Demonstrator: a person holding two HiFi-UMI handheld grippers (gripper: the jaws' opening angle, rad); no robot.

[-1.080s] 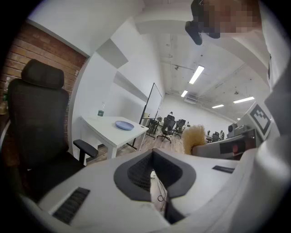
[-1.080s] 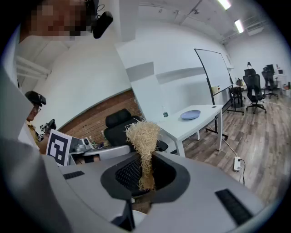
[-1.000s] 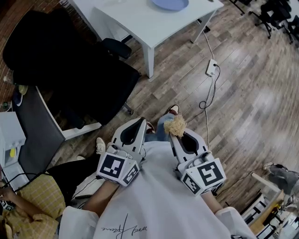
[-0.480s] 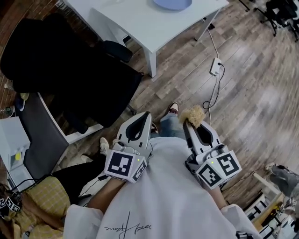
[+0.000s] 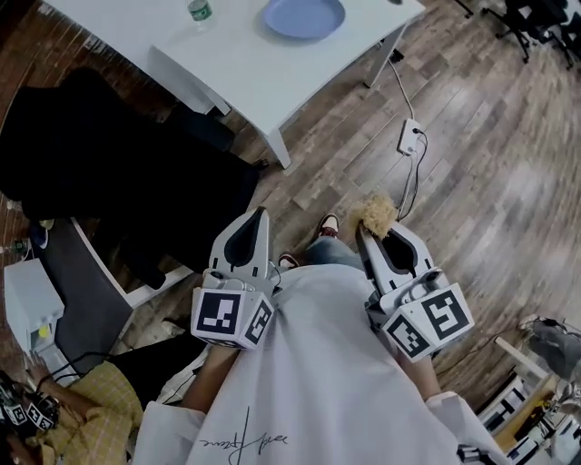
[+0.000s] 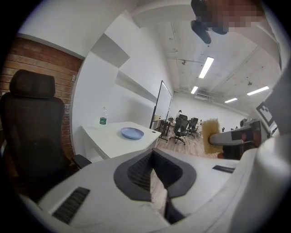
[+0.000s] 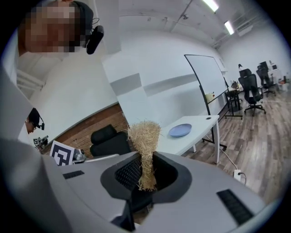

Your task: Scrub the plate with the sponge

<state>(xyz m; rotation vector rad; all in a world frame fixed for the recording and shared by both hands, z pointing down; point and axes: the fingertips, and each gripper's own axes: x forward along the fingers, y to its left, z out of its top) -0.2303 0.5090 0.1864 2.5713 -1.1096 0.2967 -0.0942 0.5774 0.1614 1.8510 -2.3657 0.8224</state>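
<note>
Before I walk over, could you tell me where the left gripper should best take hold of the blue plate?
Probably its rim, approached from the near side: the plate lies flat on the table, so only the rim offers the jaws a lip.

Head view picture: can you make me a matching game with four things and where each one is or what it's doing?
Things
1. plate
2. sponge
3. power strip
4. left gripper

Places or states
A. lying on the wooden floor
B. pinched by the right gripper
C. closed, with nothing in it
D. sitting on the white table

Right pairs: 1-D, 2-B, 3-A, 4-C
</note>
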